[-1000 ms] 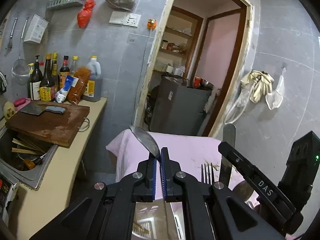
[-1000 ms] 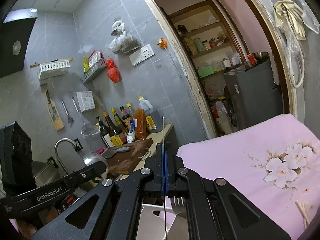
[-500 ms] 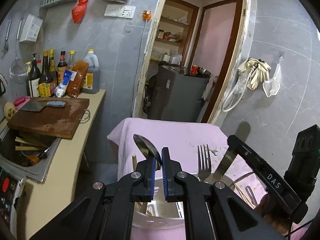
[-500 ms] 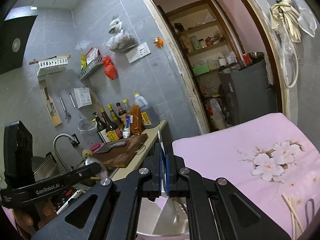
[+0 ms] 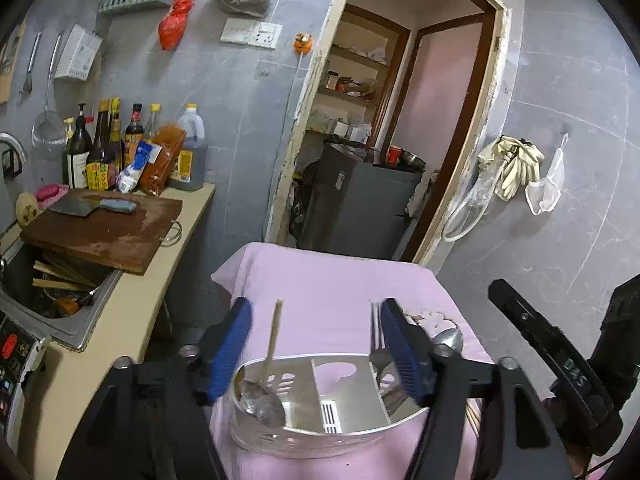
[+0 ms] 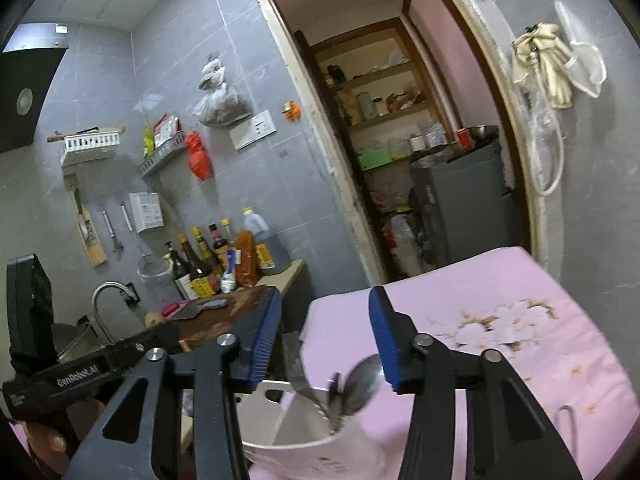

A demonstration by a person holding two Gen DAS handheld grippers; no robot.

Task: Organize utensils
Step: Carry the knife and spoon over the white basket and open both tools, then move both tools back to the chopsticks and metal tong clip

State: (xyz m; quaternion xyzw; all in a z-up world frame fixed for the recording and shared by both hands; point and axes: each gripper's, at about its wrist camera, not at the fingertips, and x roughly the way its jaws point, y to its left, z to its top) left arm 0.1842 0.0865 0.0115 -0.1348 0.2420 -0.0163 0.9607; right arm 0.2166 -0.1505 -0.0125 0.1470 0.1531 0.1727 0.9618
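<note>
A white divided utensil holder point(image 5: 348, 420) stands on the pink floral tablecloth point(image 5: 332, 280). Its left compartment holds a metal spoon point(image 5: 262, 400) and a wooden chopstick point(image 5: 275, 332). A fork point(image 5: 375, 328) and another spoon point(image 5: 449, 338) stand in its right end. My left gripper point(image 5: 316, 346) hovers above the holder, its jaws opening with nothing pressed between them. In the right wrist view my right gripper point(image 6: 324, 342) is also opening over the holder point(image 6: 304, 424). The spoon point(image 6: 362, 384) stands free below its pads.
To the left runs a counter with a cutting board point(image 5: 100, 232), a cleaver, bottles point(image 5: 104, 152) and a sink point(image 5: 48, 300) with chopsticks. A doorway point(image 5: 380, 140) lies behind the table. Loose chopsticks point(image 5: 472, 412) and a metal loop point(image 6: 568, 420) lie on the cloth.
Both grippers were shut on utensils and have opened. The left one's spoon and the right one's utensil now rest in the holder. Both views have pulled up and back.
</note>
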